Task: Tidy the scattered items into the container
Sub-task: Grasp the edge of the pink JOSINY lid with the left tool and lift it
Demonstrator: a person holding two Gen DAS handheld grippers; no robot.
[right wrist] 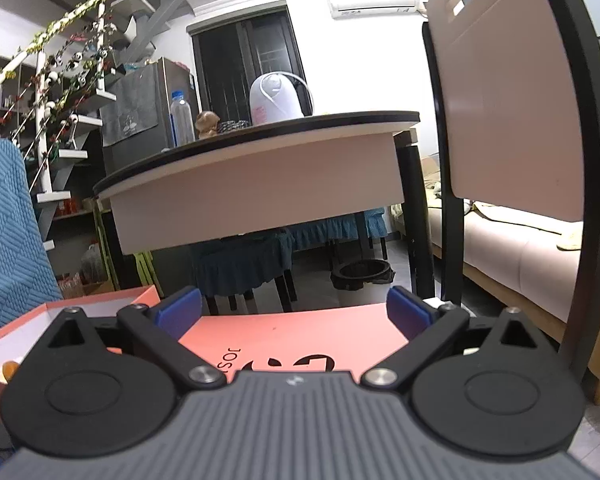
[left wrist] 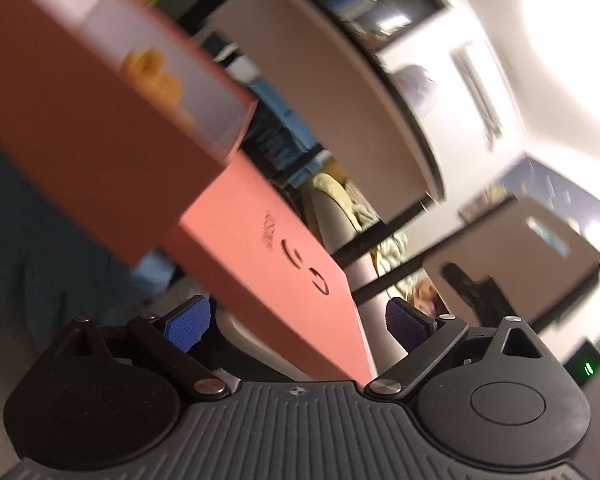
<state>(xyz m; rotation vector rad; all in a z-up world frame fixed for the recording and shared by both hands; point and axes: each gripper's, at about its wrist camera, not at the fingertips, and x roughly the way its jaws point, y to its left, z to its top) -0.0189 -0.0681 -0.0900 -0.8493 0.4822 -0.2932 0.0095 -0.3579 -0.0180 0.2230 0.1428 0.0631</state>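
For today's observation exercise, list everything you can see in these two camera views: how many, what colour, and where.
Box: one, salmon pink, open, low left of the right view, something orange inside.
Lid: one, salmon pink with black lettering, flat beneath the right gripper.
Table: one, beige with a black edge, centre.
Bottle: one, clear with a blue cap, on the table.
Figurine: one, brown, beside the bottle.
Appliance: one, white and rounded, on the table.
Chair: one, beige back with a black frame, right.
Sofa: one, cream, far right.
Bin: one, black, under the table.
Staircase: one, grey, draped with garlands, left.
Left gripper: black with blue pads, open.
Right gripper: black with blue pads, open.
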